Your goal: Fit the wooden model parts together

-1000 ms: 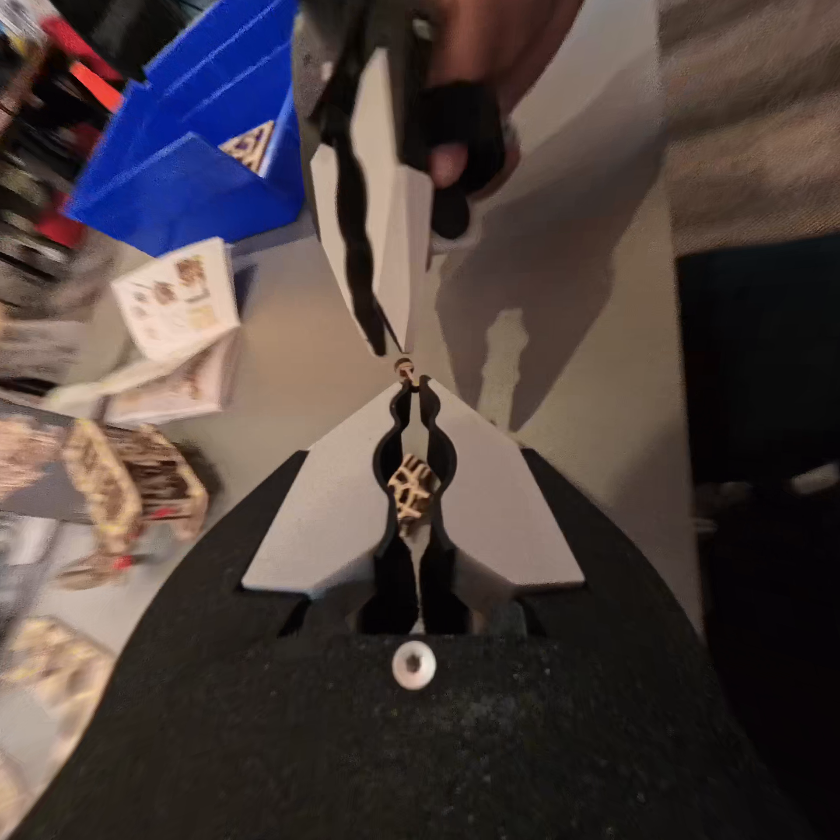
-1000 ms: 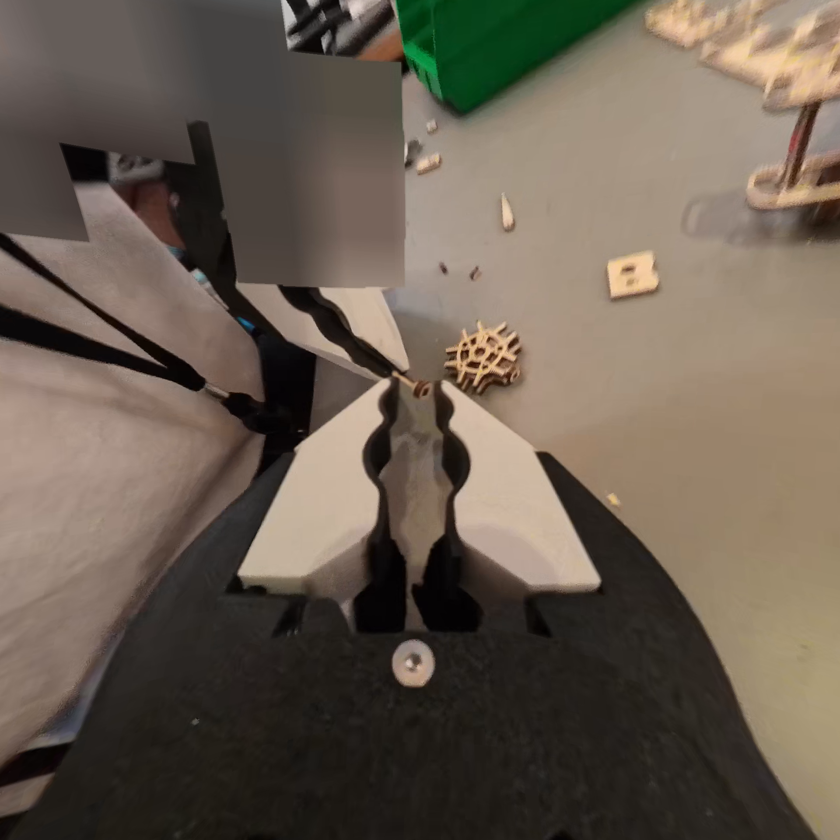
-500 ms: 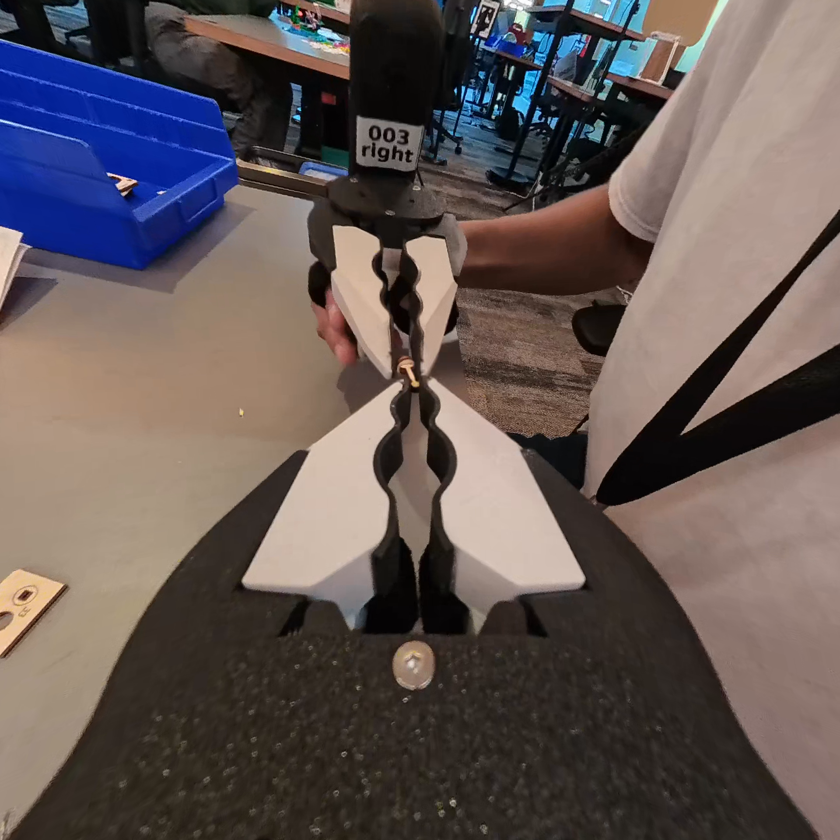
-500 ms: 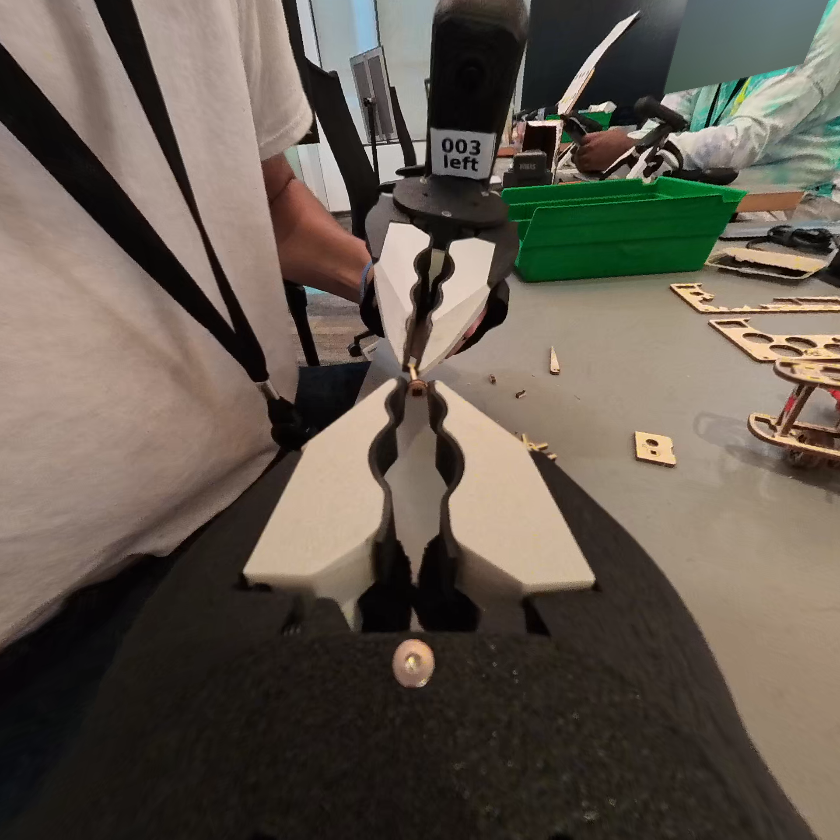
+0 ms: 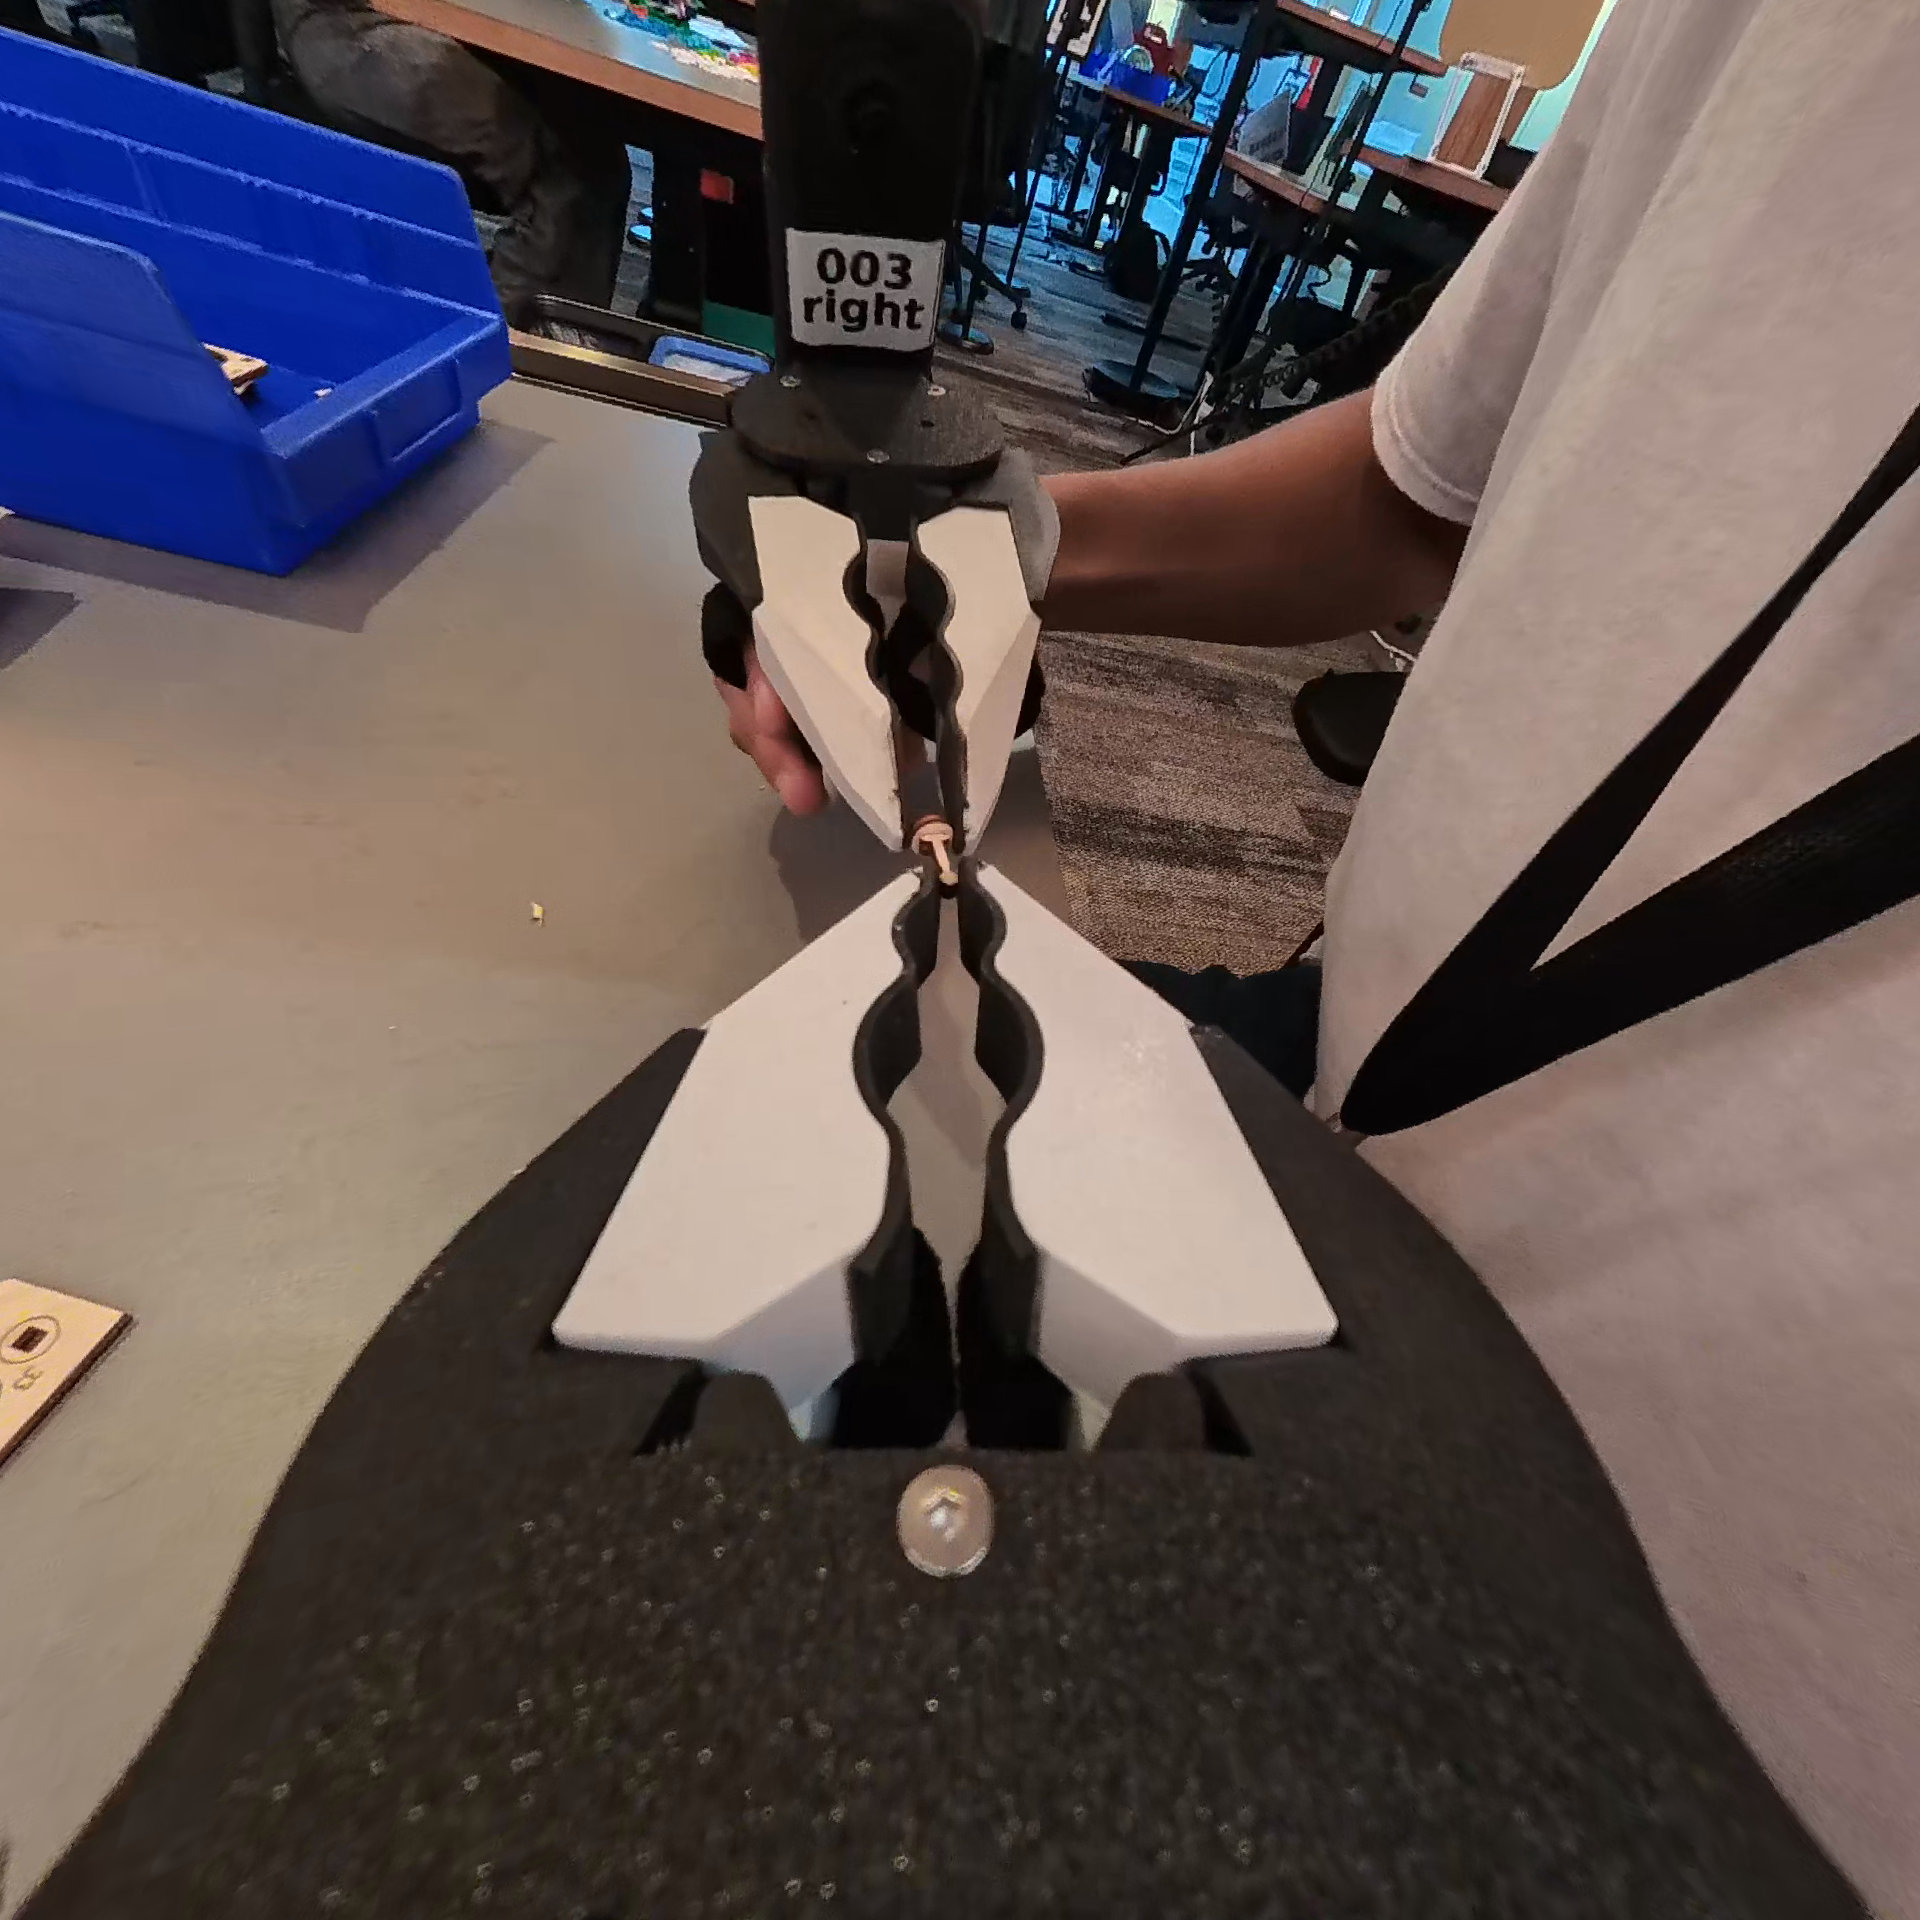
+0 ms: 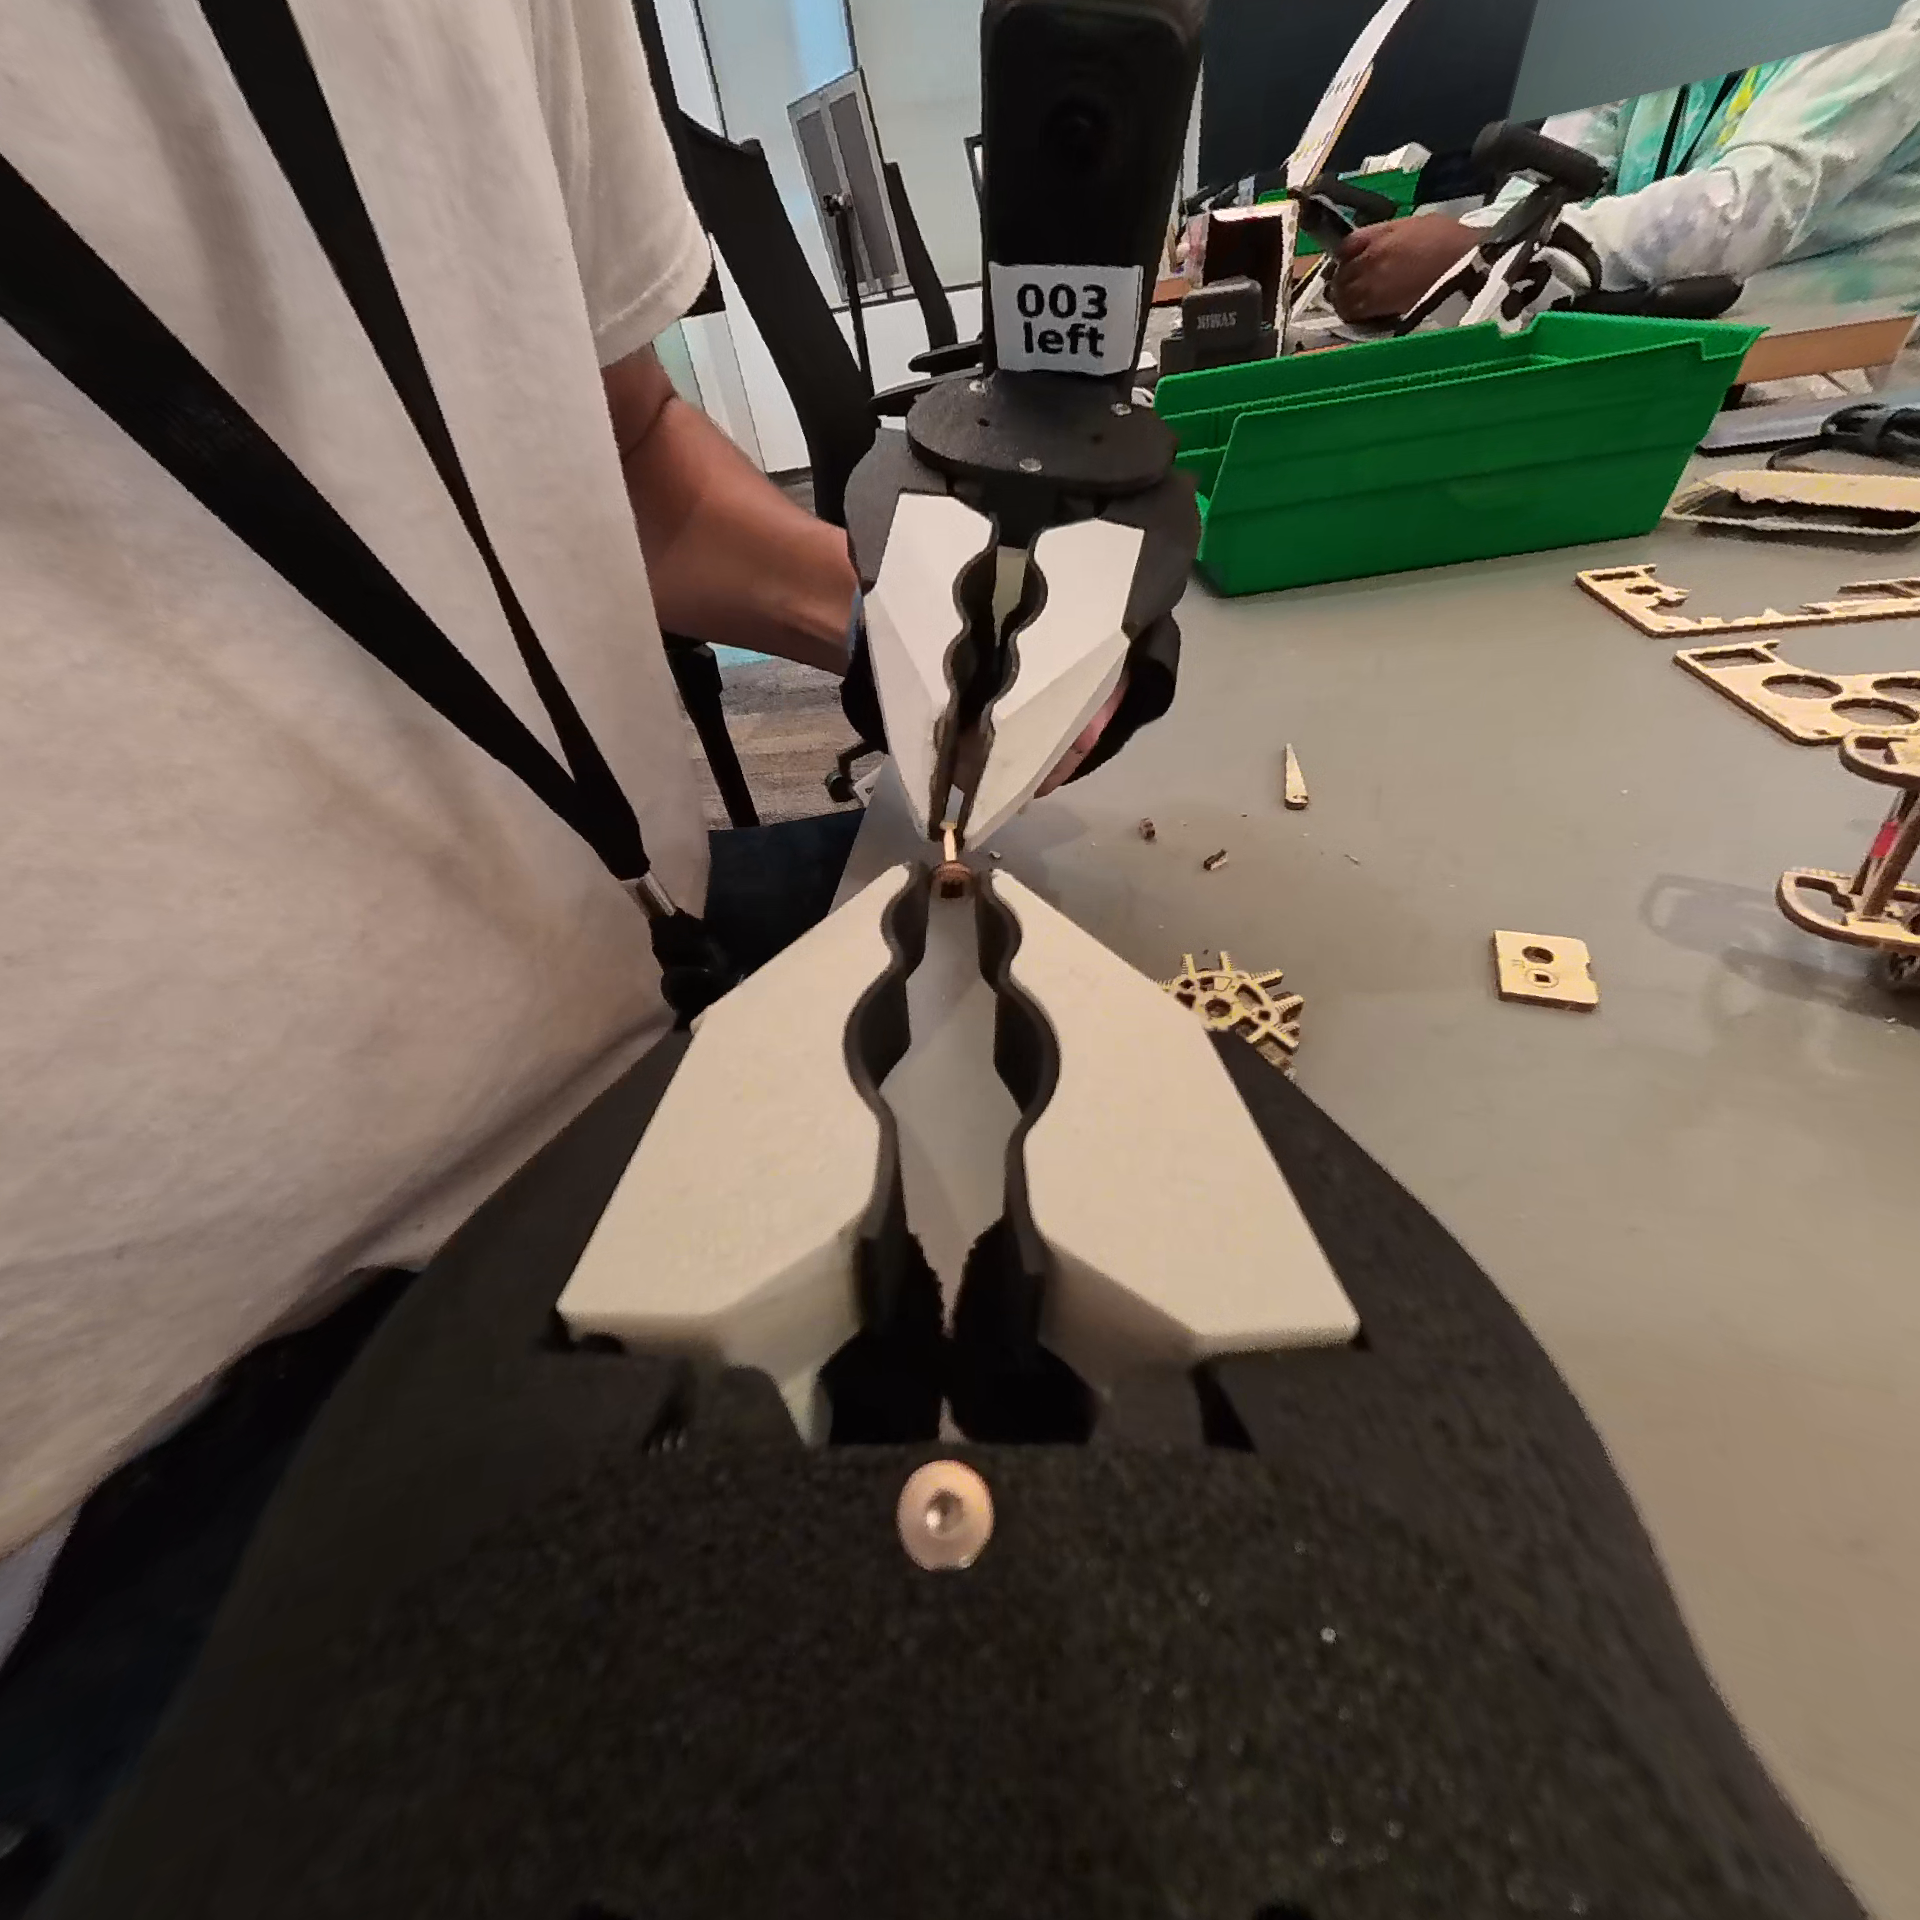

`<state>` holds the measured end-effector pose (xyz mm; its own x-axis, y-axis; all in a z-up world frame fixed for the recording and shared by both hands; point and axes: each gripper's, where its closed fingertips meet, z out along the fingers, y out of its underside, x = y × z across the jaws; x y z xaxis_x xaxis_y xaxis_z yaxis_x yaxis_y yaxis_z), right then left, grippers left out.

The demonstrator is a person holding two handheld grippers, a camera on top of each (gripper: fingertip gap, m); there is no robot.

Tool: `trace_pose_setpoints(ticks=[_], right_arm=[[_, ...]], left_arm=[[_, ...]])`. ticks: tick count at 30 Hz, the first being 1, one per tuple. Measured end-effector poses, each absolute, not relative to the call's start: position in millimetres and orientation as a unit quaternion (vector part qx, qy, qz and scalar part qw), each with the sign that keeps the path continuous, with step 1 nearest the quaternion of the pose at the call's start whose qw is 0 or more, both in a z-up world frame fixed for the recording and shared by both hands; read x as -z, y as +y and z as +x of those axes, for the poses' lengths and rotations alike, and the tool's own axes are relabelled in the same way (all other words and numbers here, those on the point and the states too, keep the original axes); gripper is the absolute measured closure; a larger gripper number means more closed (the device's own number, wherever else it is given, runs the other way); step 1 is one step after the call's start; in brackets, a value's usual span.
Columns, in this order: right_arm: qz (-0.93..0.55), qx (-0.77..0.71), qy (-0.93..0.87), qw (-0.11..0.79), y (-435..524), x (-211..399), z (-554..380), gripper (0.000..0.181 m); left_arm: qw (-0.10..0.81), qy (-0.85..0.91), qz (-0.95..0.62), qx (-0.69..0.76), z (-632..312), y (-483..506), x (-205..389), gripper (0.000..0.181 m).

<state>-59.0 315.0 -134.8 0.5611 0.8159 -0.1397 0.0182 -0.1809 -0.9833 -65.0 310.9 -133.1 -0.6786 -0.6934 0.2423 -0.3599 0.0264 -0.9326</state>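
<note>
Two grippers tip to tip above desk (image 5: 260, 935): left gripper (image 5: 943, 891) pinches one peg (image 5: 943, 864), right gripper (image 6: 951, 885) one ring (image 6: 950, 881). Tips unmoved since half-second back.

Two tongs (image 5: 943, 883) (image 6: 951, 888); two bins: blue (image 5: 260, 416), green (image 6: 1455, 457); one gear (image 6: 1242, 1008).

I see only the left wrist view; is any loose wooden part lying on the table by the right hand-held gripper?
Observer: Yes, a wooden gear lies flat on the table just right of the right hand-held gripper.
Operator: Anything farther out?
Observer: A small square plate with holes lies beyond it.
Operator: And behind the left hand-held gripper?
Observer: A green bin stands there, off to its right.
</note>
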Motion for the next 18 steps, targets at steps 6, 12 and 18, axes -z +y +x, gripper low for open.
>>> trace_pose_setpoints(ticks=[6, 12, 18], right_arm=[[-0.720, -0.356, -0.260, 0.536, 323.1, 141.0, -53.9, 0.174], [-0.839, -0.200, -0.197, 0.466, 341.8, 197.0, -28.3, 0.174], [-0.869, -0.123, -0.181, 0.445, 352.0, 211.9, -31.6, 0.174]], left_arm=[[0.137, 0.696, -0.397, 0.583, -59.9, 319.8, 141.4, 0.179], [0.162, 0.717, -0.470, 0.488, -53.3, 362.6, 183.6, 0.133], [0.194, 0.764, -0.465, 0.401, -49.5, 382.3, 214.1, 0.110]])
